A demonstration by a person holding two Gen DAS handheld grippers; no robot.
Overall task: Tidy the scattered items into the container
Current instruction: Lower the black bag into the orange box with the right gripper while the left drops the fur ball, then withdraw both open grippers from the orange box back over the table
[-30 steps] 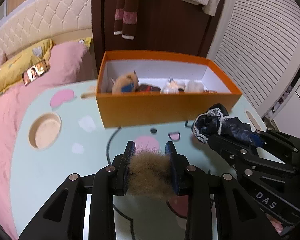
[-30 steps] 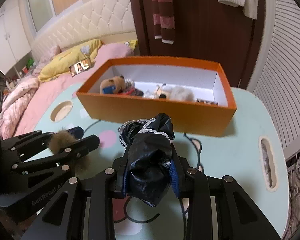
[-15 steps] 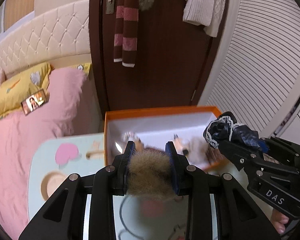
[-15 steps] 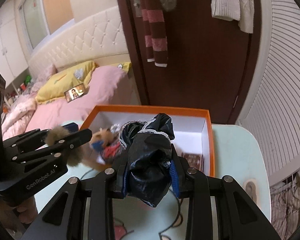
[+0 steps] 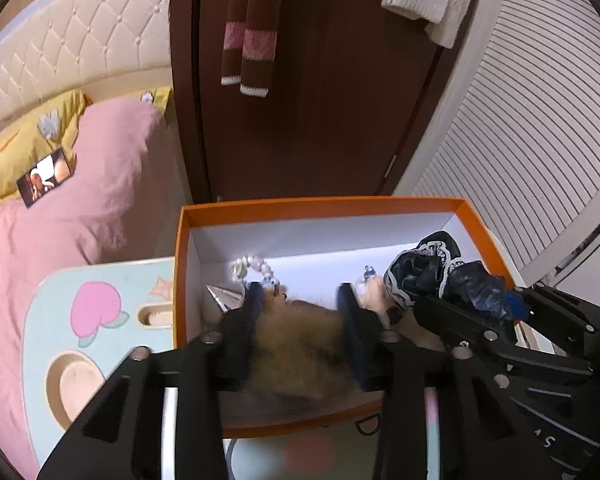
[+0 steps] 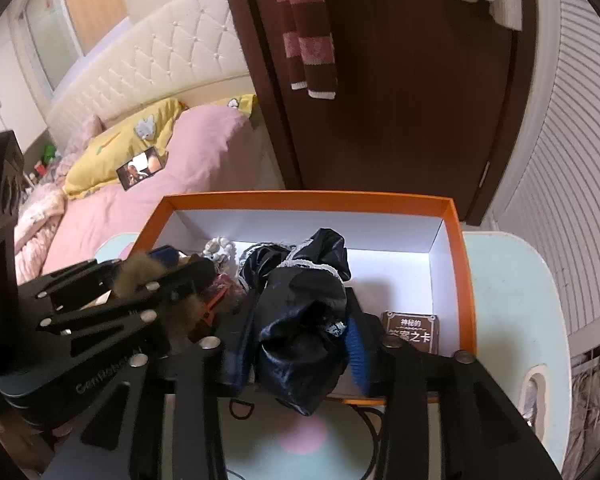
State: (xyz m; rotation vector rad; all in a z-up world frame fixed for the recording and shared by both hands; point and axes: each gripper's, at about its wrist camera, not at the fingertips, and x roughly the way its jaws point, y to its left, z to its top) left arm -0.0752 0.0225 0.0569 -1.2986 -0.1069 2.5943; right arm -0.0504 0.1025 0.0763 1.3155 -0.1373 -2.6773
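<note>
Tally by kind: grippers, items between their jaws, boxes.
Grippers: 2, left gripper and right gripper, whose jaws have just been opening
Items between jaws: 2, fur ball and black cloth
Boxes: 1, orange box
Total: 5

Both views ride on the hand-held grippers and look forward and steeply down along their own black fingers, from just above the near wall of the orange box (image 5: 320, 205) on the pale blue table (image 5: 100, 280).

The left wrist camera sits to the left, close over the box's left half; the right gripper (image 5: 512, 308) enters its frame at the right edge.

The right wrist camera sits to the right, close over the box's (image 6: 304, 197) middle; the left gripper (image 6: 168, 260) enters at its left.

Both share the box interior, the dark brown door (image 6: 400, 80), the striped scarf (image 5: 252, 32) and the pink bed (image 6: 160, 184).
</note>
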